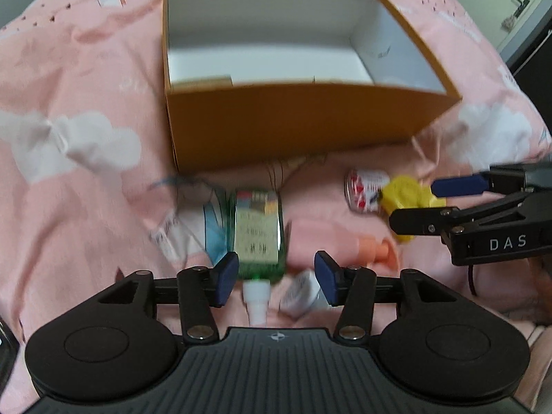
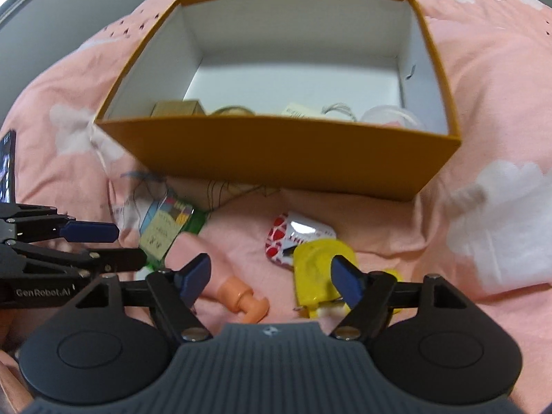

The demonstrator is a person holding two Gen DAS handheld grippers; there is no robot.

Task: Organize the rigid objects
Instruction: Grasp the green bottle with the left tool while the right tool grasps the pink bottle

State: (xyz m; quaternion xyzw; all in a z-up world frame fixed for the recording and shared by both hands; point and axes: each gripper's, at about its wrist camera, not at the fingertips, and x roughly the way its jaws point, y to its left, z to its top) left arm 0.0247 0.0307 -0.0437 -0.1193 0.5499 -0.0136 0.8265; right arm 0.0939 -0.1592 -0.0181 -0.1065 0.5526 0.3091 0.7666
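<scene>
An orange box (image 1: 293, 120) with a white inside stands on a pink bedspread; the right wrist view shows its rim (image 2: 276, 138) and several small items at its bottom. A green bottle (image 1: 257, 231) with a white cap lies in front of my open left gripper (image 1: 276, 277), its neck between the pads, untouched. A small white jar (image 1: 302, 293) lies by the right pad. My open right gripper (image 2: 272, 276) hovers over a yellow object (image 2: 317, 272) and a pink pump bottle (image 2: 220, 276). A red-and-white packet (image 2: 296, 238) lies behind them.
The pink bedspread (image 1: 69, 69) with white clouds is rumpled. A blue-and-white package (image 1: 193, 224) lies left of the green bottle. A dark device (image 2: 7, 162) sits at the far left in the right wrist view. A door shows at the far right (image 1: 517, 10).
</scene>
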